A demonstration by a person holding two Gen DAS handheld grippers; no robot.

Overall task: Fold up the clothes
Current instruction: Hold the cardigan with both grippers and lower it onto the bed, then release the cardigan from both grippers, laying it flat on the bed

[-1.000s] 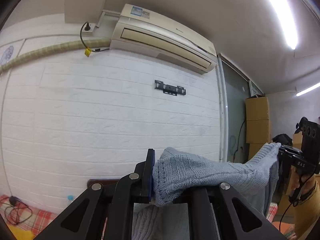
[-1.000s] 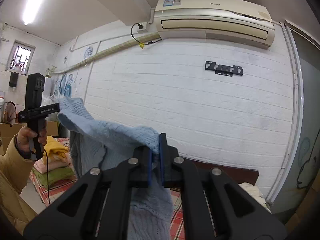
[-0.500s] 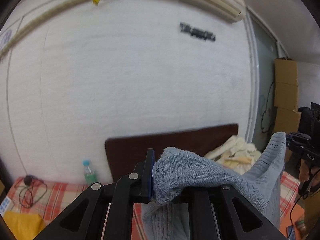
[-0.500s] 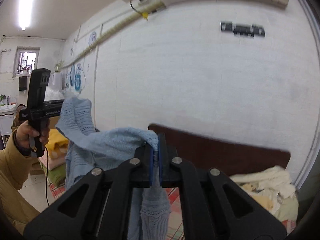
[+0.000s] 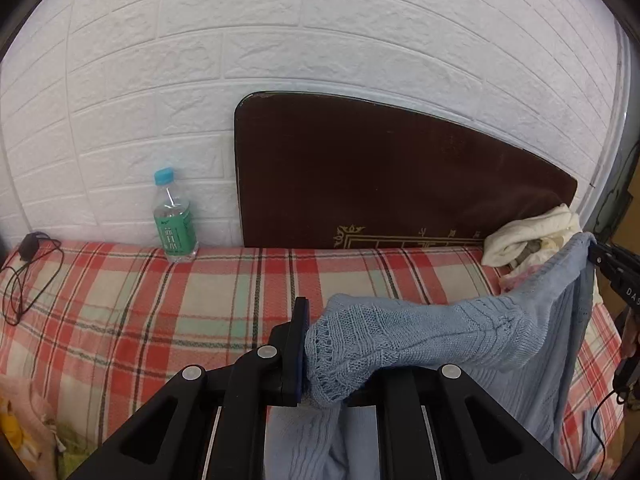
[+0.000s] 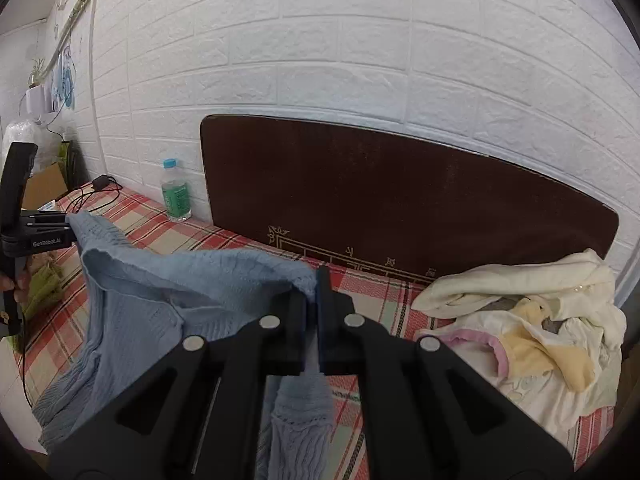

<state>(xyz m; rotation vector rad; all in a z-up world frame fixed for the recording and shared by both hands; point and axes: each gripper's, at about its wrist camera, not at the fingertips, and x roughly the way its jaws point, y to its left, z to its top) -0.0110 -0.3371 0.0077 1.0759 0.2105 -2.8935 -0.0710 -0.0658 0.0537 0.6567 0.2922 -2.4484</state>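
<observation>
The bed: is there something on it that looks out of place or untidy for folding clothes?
Yes. A water bottle stands upright on the plaid bed cover against the wall, and a black cable lies loose near it. At the other end, pale clothes lie in a crumpled heap, not folded.

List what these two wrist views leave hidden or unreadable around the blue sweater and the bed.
- Blue knit sweater: its lower part runs off the bottom edge behind the left gripper in the left wrist view.
- Right gripper: the pinched fabric edge is hidden between its pads.
- Water bottle: label print too small.
- Pile of pale clothes: single garments indistinguishable, partly cut by the right wrist view's rim.
</observation>
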